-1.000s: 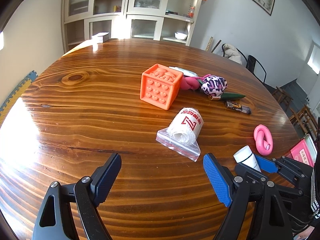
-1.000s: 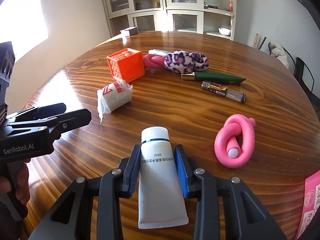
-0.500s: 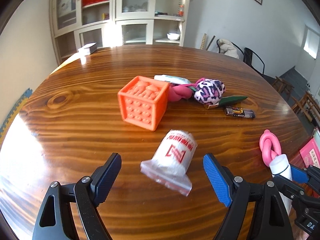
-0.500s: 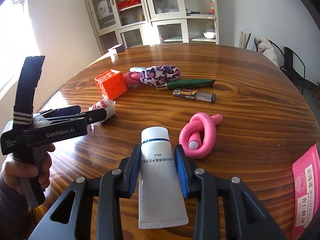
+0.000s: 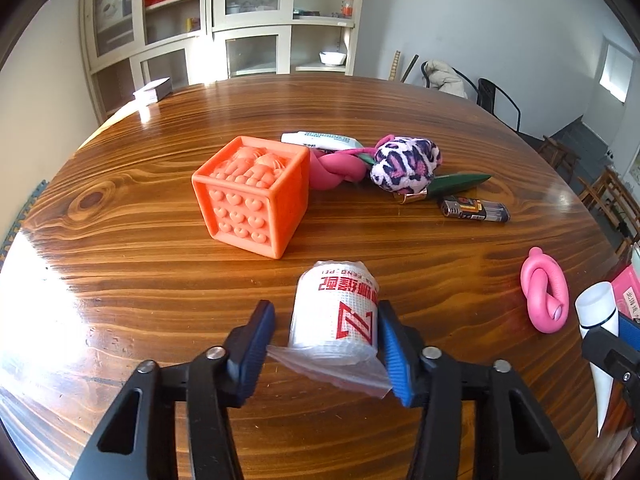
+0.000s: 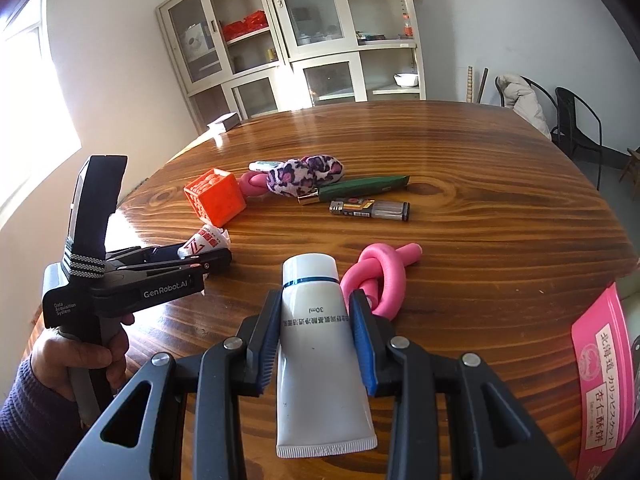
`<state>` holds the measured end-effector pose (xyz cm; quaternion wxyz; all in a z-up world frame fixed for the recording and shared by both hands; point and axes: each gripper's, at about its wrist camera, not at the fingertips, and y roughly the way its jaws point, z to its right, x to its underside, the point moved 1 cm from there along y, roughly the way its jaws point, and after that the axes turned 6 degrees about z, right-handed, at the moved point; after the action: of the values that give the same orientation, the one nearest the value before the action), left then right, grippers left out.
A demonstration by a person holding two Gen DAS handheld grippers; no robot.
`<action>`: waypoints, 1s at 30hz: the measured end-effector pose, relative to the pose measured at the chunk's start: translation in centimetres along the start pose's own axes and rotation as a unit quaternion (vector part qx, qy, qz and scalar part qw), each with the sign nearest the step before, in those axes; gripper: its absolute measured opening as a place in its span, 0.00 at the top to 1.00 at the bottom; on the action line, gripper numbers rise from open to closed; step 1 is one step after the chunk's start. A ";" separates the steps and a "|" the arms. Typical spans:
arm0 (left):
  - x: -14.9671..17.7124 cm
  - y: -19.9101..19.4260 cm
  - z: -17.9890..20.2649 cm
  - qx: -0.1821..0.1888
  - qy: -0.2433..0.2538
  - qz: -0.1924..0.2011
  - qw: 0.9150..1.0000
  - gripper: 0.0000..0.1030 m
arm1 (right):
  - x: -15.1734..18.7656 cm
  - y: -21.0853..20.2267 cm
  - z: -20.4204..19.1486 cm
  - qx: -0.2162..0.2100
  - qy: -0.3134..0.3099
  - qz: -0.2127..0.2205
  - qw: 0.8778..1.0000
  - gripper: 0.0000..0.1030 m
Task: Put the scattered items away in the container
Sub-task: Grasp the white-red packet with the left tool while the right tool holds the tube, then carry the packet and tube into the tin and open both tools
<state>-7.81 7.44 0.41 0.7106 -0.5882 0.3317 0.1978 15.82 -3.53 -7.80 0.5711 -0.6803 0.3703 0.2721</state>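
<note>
My left gripper (image 5: pixel 325 346) has its jaws around a white gauze roll in a clear bag (image 5: pixel 336 312) lying on the round wooden table (image 5: pixel 120 264); the right pad touches the roll, the left pad stands a little off it. My right gripper (image 6: pixel 316 344) is shut on a white 30 ml tube (image 6: pixel 316 344) and holds it above the table; the tube also shows in the left wrist view (image 5: pixel 598 320). The left gripper shows in the right wrist view (image 6: pixel 208 258).
On the table lie an orange cube (image 5: pixel 252 194), a pink knotted toy (image 5: pixel 544 296), a leopard-print plush (image 5: pixel 404 164), a pink twist (image 5: pixel 334 168), a green tube (image 5: pixel 460 182), a lighter (image 5: pixel 474 210) and a small white tube (image 5: pixel 320 140). A pink packet (image 6: pixel 604 376) lies at the right edge.
My left gripper moved forward around the gauze roll and narrowed its jaws onto it. My right gripper lifted the white tube higher and back.
</note>
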 end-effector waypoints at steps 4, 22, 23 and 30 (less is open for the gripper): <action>0.2 -0.4 0.5 0.005 -0.003 0.003 1.000 0.52 | -0.1 -0.4 0.2 0.004 0.004 0.009 1.000 0.64; 0.1 -5.8 6.6 0.074 -0.004 0.047 0.996 0.52 | -1.1 -5.8 4.0 0.033 0.076 0.090 0.992 0.64; 0.2 -6.0 7.3 0.080 0.000 0.047 0.996 0.52 | -1.0 -6.7 4.6 0.037 0.086 0.100 0.991 0.64; 0.0 -7.1 13.5 0.126 0.040 0.046 0.990 0.52 | 1.0 -13.4 9.7 0.091 0.142 0.148 0.975 0.64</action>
<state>0.20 18.84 6.60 0.7553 -0.4855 0.4089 0.1633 27.78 6.79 -2.84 0.5255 -0.5950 0.5671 0.2195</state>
